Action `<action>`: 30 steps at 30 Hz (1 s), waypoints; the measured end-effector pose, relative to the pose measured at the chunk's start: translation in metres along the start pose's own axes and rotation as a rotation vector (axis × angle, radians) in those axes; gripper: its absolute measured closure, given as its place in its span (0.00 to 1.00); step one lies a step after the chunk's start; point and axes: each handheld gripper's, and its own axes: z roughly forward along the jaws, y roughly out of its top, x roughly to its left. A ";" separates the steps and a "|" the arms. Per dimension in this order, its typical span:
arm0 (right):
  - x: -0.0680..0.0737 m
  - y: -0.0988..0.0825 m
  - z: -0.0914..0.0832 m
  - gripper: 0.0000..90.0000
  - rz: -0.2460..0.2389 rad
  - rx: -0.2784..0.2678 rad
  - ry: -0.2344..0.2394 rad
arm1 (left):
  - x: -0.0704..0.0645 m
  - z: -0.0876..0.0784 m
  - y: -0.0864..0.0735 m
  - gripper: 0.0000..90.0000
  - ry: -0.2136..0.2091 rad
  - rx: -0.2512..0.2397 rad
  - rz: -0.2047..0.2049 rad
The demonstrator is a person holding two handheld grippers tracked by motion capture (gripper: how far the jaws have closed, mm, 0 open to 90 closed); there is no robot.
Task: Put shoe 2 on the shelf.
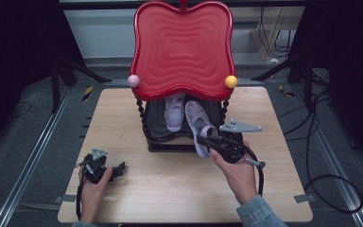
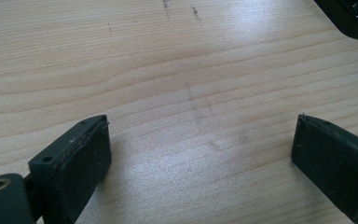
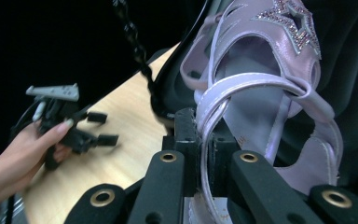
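Near the tabletop's front-left corner, the left gripper [image 1: 118, 169] is resting with jaws wide and empty. Farther in, at the rack's [image 1: 170, 142] front edge, the right gripper [image 3: 206, 140] is pinching the sandal's [image 1: 199, 125] strap; a second sandal [image 1: 174, 113] is lying just behind.

My right gripper [image 3: 204, 161] pinches the lilac sandal's [image 3: 265, 93] heel strap at lower centre; my left gripper [image 3: 81, 128] sits at left.
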 end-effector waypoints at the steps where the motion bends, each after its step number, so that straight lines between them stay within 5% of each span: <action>1: 0.001 0.001 0.002 0.96 0.000 -0.009 -0.006 | 0.000 0.000 0.000 0.05 -0.001 -0.001 0.000; 14: 0.008 0.005 0.026 0.96 0.006 -0.104 -0.128 | -0.001 0.000 0.000 0.04 0.002 0.005 0.009; 30: 0.009 0.008 0.067 0.96 -0.040 -0.180 -0.345 | -0.002 0.001 0.000 0.04 0.003 0.007 0.014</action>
